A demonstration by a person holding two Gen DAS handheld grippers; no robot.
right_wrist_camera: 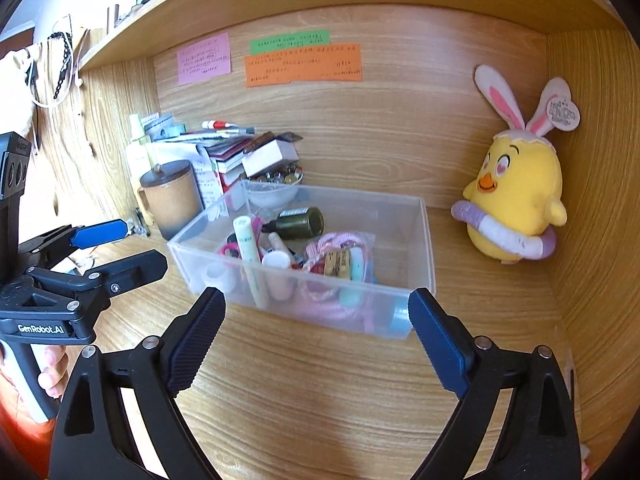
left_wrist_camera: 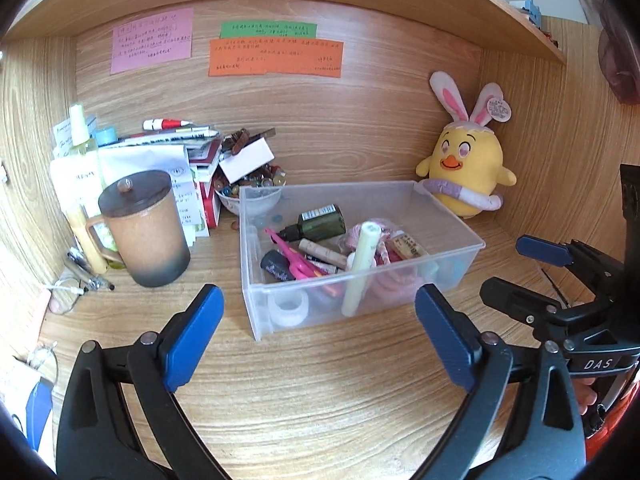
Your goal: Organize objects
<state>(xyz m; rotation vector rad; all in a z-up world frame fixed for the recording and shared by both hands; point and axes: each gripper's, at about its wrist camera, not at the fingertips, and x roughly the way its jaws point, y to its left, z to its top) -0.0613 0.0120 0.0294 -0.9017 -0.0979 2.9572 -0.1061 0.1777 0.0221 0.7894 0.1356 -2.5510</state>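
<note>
A clear plastic bin [left_wrist_camera: 452, 220] stands on the wooden desk and holds several small items: a dark green bottle [left_wrist_camera: 320, 220], pink scissors [left_wrist_camera: 294, 258], a pale green tube [left_wrist_camera: 362, 264] and a pink cord. It also shows in the right wrist view [right_wrist_camera: 424, 240]. My left gripper [left_wrist_camera: 320, 332] is open and empty just in front of the bin. My right gripper [right_wrist_camera: 316, 332] is open and empty in front of the bin too. The right gripper shows in the left wrist view [left_wrist_camera: 520, 268], and the left gripper shows in the right wrist view [right_wrist_camera: 120, 248].
A brown lidded mug [left_wrist_camera: 146, 228] stands left of the bin. Behind it are stacked papers, books, a spray bottle [left_wrist_camera: 82, 136] and a bowl of beads [left_wrist_camera: 248, 192]. A yellow chick plush [left_wrist_camera: 466, 168] sits at the back right. Sticky notes [left_wrist_camera: 276, 58] hang on the back wall.
</note>
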